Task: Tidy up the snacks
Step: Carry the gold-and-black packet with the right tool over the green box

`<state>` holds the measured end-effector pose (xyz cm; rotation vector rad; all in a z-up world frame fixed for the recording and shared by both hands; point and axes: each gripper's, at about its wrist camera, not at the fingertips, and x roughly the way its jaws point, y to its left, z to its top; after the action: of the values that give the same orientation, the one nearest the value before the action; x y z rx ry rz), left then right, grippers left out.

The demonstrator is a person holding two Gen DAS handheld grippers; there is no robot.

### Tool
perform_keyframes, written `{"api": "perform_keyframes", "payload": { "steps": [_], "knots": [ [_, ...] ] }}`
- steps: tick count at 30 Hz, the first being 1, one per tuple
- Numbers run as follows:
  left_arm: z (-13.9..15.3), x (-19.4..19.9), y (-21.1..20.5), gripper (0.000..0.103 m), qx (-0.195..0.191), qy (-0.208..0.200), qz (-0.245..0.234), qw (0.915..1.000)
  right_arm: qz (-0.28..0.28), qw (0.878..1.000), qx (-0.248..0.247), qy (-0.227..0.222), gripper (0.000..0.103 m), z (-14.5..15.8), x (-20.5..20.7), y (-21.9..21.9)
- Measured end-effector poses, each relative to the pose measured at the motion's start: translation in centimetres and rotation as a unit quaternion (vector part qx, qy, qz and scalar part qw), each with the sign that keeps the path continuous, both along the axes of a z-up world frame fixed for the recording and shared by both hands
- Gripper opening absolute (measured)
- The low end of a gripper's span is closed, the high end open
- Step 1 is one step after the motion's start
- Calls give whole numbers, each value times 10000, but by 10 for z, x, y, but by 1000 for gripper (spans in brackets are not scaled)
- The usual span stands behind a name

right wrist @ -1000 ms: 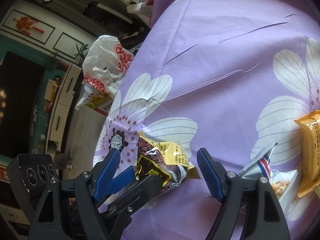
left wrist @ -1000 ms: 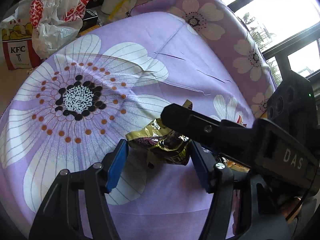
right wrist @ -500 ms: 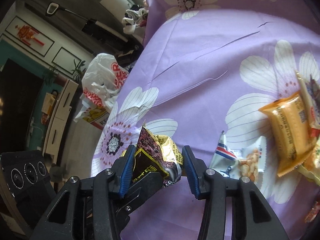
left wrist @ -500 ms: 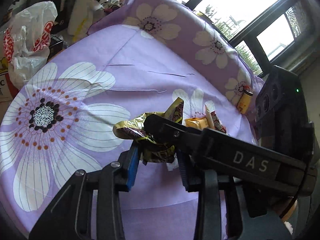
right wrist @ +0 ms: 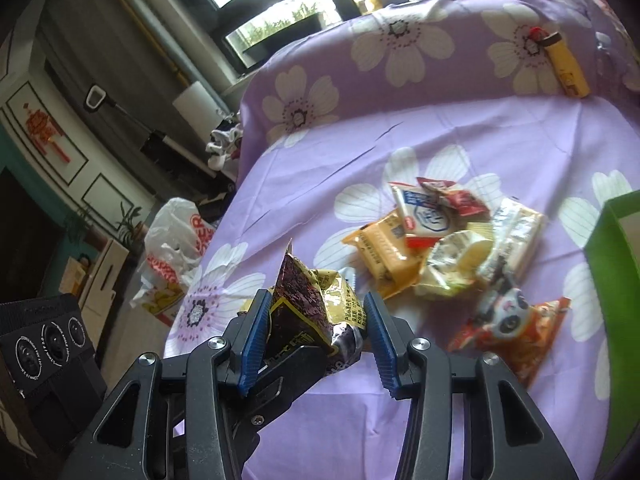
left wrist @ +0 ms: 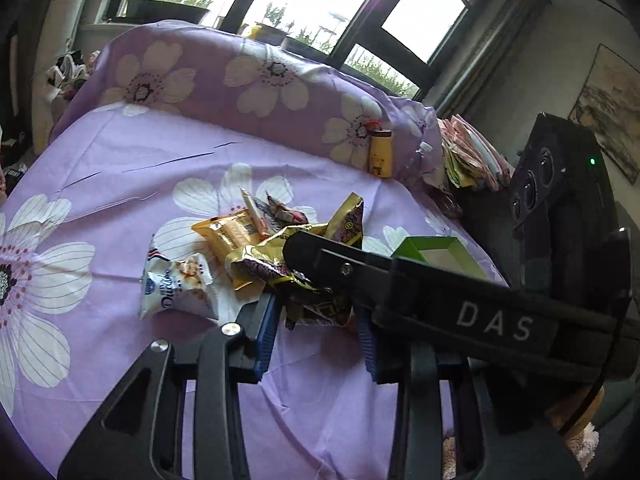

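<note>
A crumpled gold-and-purple snack packet (left wrist: 256, 262) (right wrist: 304, 292) hangs just above the purple flowered cloth (left wrist: 120, 184). My left gripper (left wrist: 316, 320) is shut on it, its blue pads pressing the packet's lower part. My right gripper (right wrist: 316, 314) is shut on the same packet from the other side. In the left wrist view one of the right gripper's fingers (left wrist: 360, 272) crosses in front of the packet and hides its middle. A pile of other snack packets (right wrist: 436, 240) lies beyond, beside a green box (right wrist: 612, 264) (left wrist: 436, 248).
A white packet (left wrist: 176, 288) lies left of the pile and an orange panda packet (right wrist: 512, 328) lies near the green box. A yellow bottle (left wrist: 380, 152) leans on the cloth's raised back. A white-and-red plastic bag (right wrist: 176, 240) sits off the cloth's left edge.
Both grippers closed on the gold-and-purple packet, lifted it off the cloth and carried it toward the snack pile. The green box and the windows have come into view.
</note>
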<state>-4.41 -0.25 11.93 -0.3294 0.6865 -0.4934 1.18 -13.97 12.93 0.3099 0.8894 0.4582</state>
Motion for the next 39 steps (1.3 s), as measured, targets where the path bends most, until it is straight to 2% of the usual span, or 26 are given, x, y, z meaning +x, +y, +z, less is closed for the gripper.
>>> {"api": "perform_keyframes", "payload": {
  "steps": [7, 12, 16, 18, 27, 33, 39],
  "knots": [
    [19, 0, -58, 36, 136, -246, -478, 9985, -568, 9976, 87, -375, 49, 18, -19, -65],
    [29, 5, -106, 35, 329, -413, -823, 9952, -1050, 9926, 419, -434, 49, 22, -22, -116],
    [28, 12, -147, 35, 349, -415, -1212, 9911, -1556, 9857, 441, -477, 49, 23, -28, -155],
    [26, 16, -166, 35, 368, -370, -1394, 9889, -1789, 9822, 388, -417, 50, 21, -29, -173],
    [10, 33, -229, 34, 397, -50, -1974, 9795, -2589, 9633, 701, -107, 50, 0, -32, -243],
    [-6, 39, -253, 34, 453, 348, -2152, 9749, -2872, 9544, 769, 283, 50, -20, -30, -269],
    [-17, 39, -266, 34, 625, 571, -2185, 9722, -2944, 9504, 765, 650, 50, -37, -29, -279]
  ]
}}
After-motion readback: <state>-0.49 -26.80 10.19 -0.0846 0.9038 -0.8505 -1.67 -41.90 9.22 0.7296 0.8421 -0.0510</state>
